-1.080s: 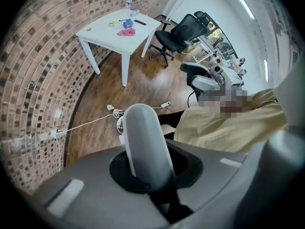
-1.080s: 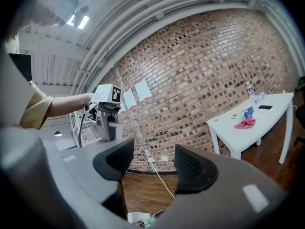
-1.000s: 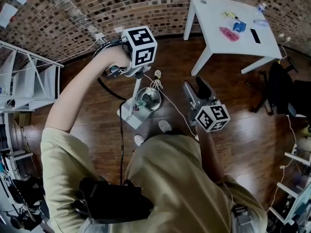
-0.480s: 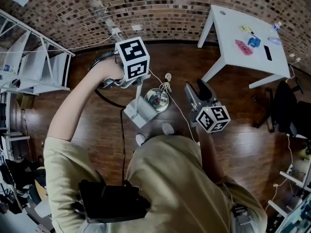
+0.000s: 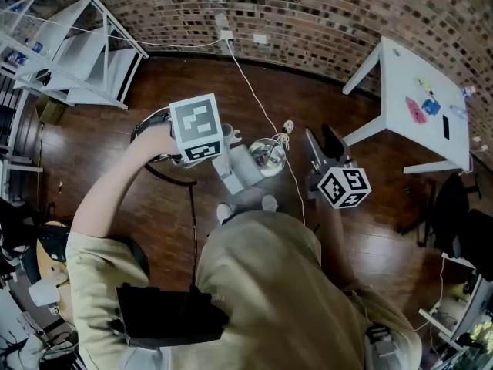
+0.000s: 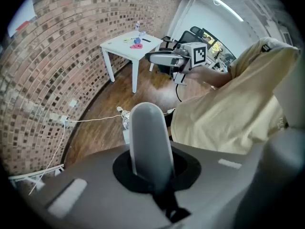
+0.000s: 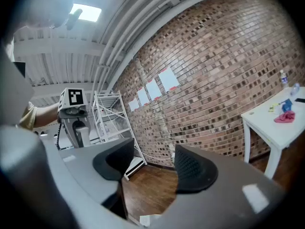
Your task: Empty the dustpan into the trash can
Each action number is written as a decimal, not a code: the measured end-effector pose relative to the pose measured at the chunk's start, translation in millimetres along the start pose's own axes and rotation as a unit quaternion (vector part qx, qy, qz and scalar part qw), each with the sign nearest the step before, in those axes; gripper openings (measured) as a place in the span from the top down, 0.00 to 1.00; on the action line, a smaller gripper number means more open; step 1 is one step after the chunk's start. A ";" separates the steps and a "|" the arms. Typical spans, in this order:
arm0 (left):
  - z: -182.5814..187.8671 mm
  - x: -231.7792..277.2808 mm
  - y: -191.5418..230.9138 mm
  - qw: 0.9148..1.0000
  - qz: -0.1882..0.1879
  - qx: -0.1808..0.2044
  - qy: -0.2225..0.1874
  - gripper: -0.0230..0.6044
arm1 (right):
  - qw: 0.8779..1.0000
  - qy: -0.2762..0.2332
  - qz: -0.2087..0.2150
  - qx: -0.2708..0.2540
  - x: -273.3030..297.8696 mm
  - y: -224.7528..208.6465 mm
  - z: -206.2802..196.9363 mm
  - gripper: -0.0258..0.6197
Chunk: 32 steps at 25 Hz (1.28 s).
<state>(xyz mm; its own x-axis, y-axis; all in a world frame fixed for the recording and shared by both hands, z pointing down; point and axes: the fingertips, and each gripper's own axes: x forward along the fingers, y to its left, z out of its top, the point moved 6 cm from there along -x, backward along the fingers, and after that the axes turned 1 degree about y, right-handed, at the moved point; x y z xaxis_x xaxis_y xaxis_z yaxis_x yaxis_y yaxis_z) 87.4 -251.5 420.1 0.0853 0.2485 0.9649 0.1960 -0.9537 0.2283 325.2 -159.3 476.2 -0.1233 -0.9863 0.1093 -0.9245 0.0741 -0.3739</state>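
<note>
Though head view hides grip | left hand-held gripper clamps dustpan handle

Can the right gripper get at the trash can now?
Probably yes: the right gripper is empty, and nothing but a thin cable lies between it and the trash can.
</note>
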 end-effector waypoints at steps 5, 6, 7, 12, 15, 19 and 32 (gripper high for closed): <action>-59.5 0.0 -8.9 0.998 0.045 -0.032 -0.005 0.96 | 0.999 0.014 0.036 -0.007 26.8 37.7 -11.9 0.57; -70.5 -0.6 -9.3 0.998 0.048 -0.041 -0.012 0.96 | 0.999 0.019 0.044 -0.008 32.2 45.3 -14.9 0.57; -81.3 -1.7 -9.3 0.997 0.050 -0.050 -0.021 0.96 | 0.998 0.024 0.052 -0.009 37.6 52.9 -17.9 0.57; -134.8 -12.0 -12.5 0.990 0.065 -0.111 -0.065 0.96 | 0.995 0.038 0.088 -0.022 65.5 89.3 -25.4 0.57; -162.9 -16.7 -17.4 0.986 0.075 -0.130 -0.078 0.96 | 0.993 0.044 0.106 -0.028 80.0 108.2 -30.1 0.57; -193.3 -18.3 -25.5 0.979 0.087 -0.163 -0.085 0.96 | 0.989 0.056 0.133 -0.033 95.7 133.4 -38.1 0.57; -294.5 -4.8 -33.2 0.949 0.109 -0.285 -0.080 0.96 | 0.974 0.081 0.206 -0.041 127.6 199.6 -53.6 0.57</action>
<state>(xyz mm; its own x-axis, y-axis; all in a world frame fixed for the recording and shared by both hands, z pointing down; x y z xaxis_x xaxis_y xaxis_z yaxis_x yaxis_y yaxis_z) -207.2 -270.9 446.2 0.2196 0.0143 0.9755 -0.3994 -0.9109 0.1032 105.7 -262.4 464.9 -0.5397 -0.8345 0.1111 -0.8092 0.4778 -0.3418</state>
